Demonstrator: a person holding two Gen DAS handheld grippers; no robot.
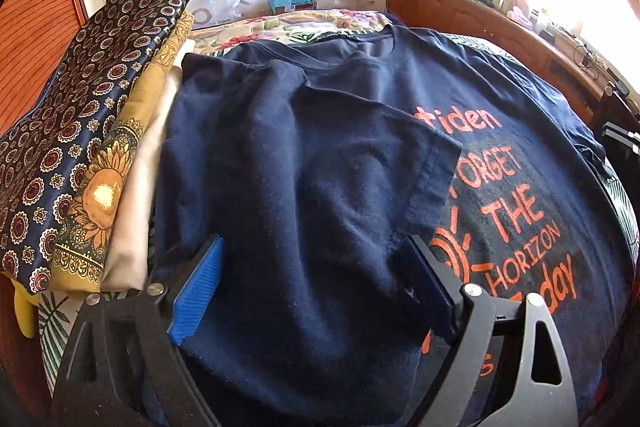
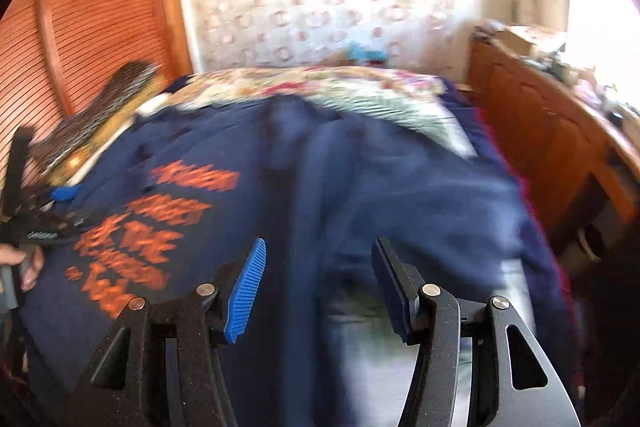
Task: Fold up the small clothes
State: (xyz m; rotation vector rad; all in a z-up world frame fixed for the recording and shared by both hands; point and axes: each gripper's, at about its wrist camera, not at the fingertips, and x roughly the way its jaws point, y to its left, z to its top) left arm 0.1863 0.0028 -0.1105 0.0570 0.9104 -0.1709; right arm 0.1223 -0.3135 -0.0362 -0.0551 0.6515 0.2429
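Observation:
A navy T-shirt (image 1: 400,99) with orange print lies on the bed. Its left side and sleeve (image 1: 320,167) are folded over onto the front. My left gripper (image 1: 316,267) is open just above this folded flap, with the cloth running between its blue pads (image 1: 200,283). In the blurred right wrist view the same shirt (image 2: 420,195) shows with its right side raised in a ridge. My right gripper (image 2: 320,283) is open over the shirt's right part, holding nothing. The left gripper also shows at the far left of the right wrist view (image 2: 60,211).
A stack of folded clothes (image 1: 92,131) lies left of the shirt, topped by a dark patterned piece. The floral bedspread (image 1: 296,27) shows behind. A wooden cabinet (image 1: 500,23) with clutter runs along the right, and a slatted wooden door (image 2: 88,27) stands at the left.

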